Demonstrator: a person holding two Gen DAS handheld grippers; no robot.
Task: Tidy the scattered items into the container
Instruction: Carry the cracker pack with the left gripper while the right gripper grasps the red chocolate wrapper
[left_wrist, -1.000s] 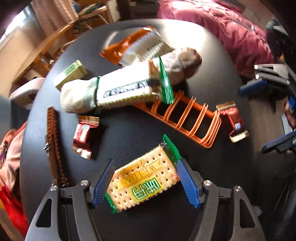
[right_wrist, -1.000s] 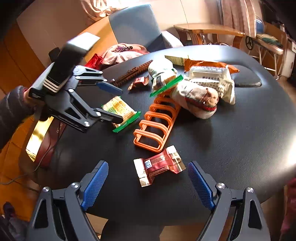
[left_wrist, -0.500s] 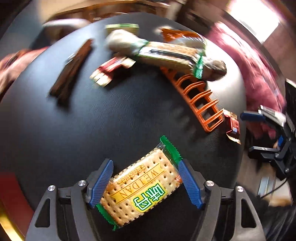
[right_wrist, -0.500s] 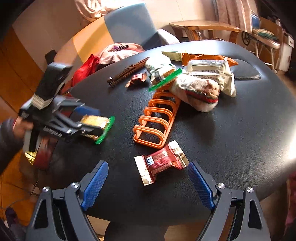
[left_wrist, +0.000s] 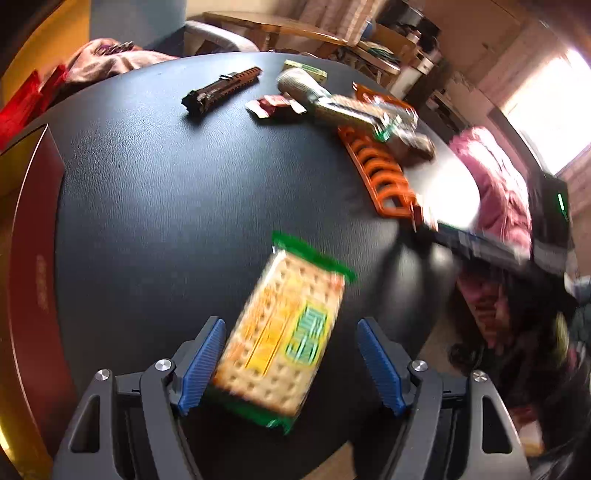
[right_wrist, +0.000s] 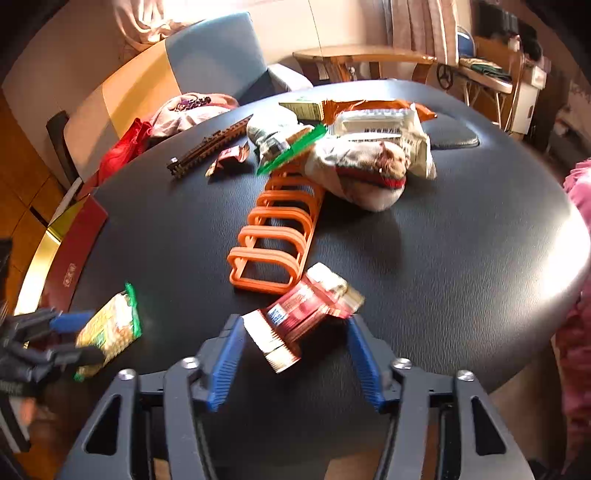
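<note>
Crackers (left_wrist: 284, 339) sit loosely between the wide-open left gripper (left_wrist: 291, 363), above the table edge; they may drop short of the red box (left_wrist: 26, 236). Right gripper (right_wrist: 293, 360), also wide, straddles a red wrapper (right_wrist: 303, 314); closing askew could push it away.

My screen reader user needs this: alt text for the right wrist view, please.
The right gripper hangs open around a red snack packet near the edge of a black round table. Beyond lie an orange rack and more snacks; at far left the left gripper carries a cracker packet.
</note>
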